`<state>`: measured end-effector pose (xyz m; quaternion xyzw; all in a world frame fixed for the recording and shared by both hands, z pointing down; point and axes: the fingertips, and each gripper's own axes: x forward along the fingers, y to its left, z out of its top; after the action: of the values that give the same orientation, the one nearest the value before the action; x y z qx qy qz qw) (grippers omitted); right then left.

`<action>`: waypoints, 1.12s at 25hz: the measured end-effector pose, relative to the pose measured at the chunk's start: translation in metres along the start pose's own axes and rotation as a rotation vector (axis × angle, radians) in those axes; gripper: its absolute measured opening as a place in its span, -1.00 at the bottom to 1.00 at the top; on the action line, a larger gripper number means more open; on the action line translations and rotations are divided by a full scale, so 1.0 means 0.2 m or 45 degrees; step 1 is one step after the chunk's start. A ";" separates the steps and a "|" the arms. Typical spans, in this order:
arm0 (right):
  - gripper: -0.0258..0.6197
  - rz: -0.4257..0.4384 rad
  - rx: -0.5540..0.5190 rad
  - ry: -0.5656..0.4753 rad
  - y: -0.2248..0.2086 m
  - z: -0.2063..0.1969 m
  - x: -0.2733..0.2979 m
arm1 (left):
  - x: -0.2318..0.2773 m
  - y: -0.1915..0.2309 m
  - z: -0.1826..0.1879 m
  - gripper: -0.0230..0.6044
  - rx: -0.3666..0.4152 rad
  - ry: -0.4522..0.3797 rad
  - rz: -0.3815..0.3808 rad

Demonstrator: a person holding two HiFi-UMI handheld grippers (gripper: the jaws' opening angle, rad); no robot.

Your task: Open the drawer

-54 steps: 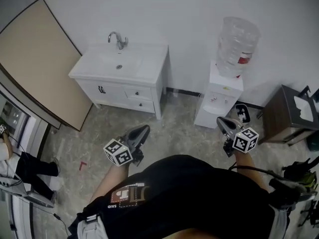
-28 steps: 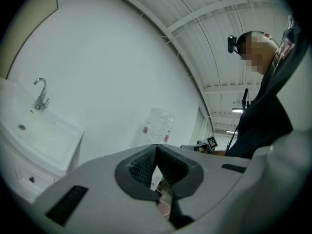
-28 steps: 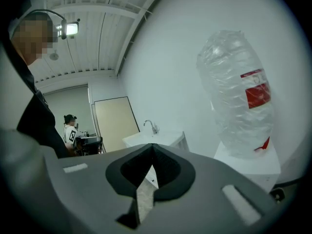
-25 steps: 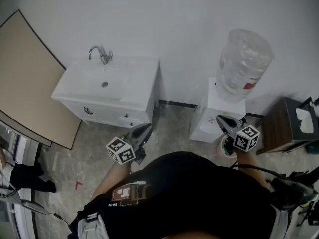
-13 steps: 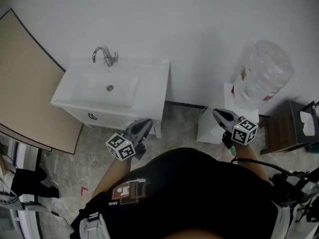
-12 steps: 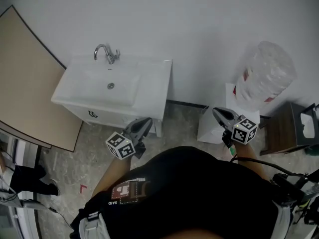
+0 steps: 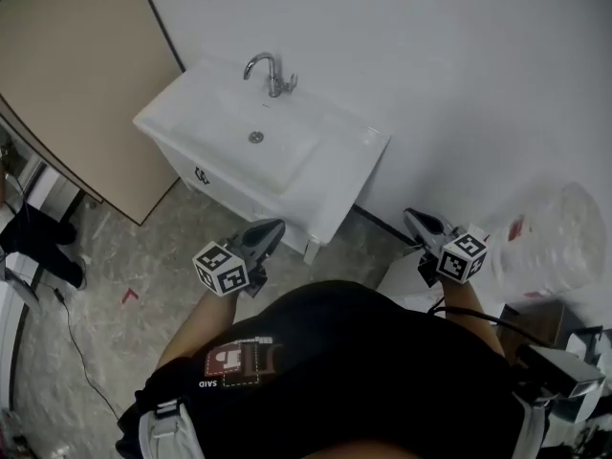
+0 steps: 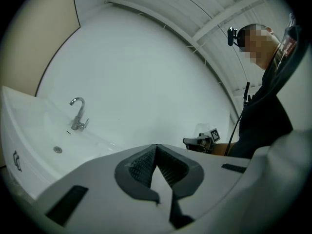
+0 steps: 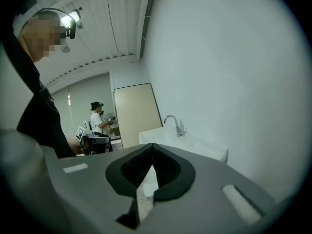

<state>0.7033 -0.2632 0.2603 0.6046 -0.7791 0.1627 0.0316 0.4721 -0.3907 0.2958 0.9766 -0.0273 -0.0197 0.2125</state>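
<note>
A white vanity cabinet (image 7: 239,194) with a sink basin (image 7: 253,142) and a chrome faucet (image 7: 271,73) stands against the wall in the head view. Only a strip of its front shows, with one dark handle (image 7: 201,175); the drawer fronts are hidden under the counter edge. My left gripper (image 7: 271,228) is shut and empty, close to the cabinet's near corner. My right gripper (image 7: 411,220) is shut and empty too, off to the right of the cabinet. The left gripper view shows the shut left gripper (image 8: 156,147) and the faucet (image 8: 78,113). The right gripper view shows the shut right gripper (image 9: 152,147) and the sink (image 9: 195,147).
A beige door (image 7: 86,75) stands left of the cabinet. A water dispenser bottle (image 7: 550,247) is at the right edge. A cable (image 7: 76,342) trails over the floor at the left. Another person (image 9: 100,121) stands far off in the right gripper view.
The view has swung left and closer to the vanity, which now lies diagonally ahead. The water bottle has slid to the right edge. Both grippers stay shut and have travelled along with the body.
</note>
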 end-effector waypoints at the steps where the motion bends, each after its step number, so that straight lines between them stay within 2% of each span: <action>1: -0.93 0.051 -0.022 0.020 -0.04 0.00 0.05 | 0.02 0.02 0.01 -0.94 0.011 -0.017 0.044; 8: -0.93 0.419 -0.166 0.122 -0.19 0.07 0.38 | 0.00 0.08 0.00 -0.94 -0.043 -0.150 0.414; 11: -0.93 0.570 -0.161 0.169 -0.12 0.03 0.52 | -0.09 0.10 -0.08 -0.94 -0.106 -0.184 0.558; 14: -0.93 0.685 -0.150 0.228 0.00 -0.08 0.66 | -0.19 0.14 -0.14 -0.94 -0.147 -0.198 0.643; 19: -0.93 0.785 -0.149 0.298 0.30 -0.24 0.82 | -0.43 0.25 -0.26 -0.94 -0.201 -0.199 0.701; 24: -0.93 0.813 -0.162 0.333 0.65 -0.36 0.91 | -0.66 0.33 -0.41 -0.94 -0.265 -0.184 0.665; 28: -0.93 0.831 -0.133 0.311 0.88 -0.46 0.98 | -0.79 0.41 -0.54 -0.94 -0.308 -0.155 0.633</action>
<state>0.4707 -0.3810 0.3573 0.2975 -0.9290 0.1953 0.1017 0.3171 -0.4105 0.4313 0.9044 -0.2762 -0.0288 0.3239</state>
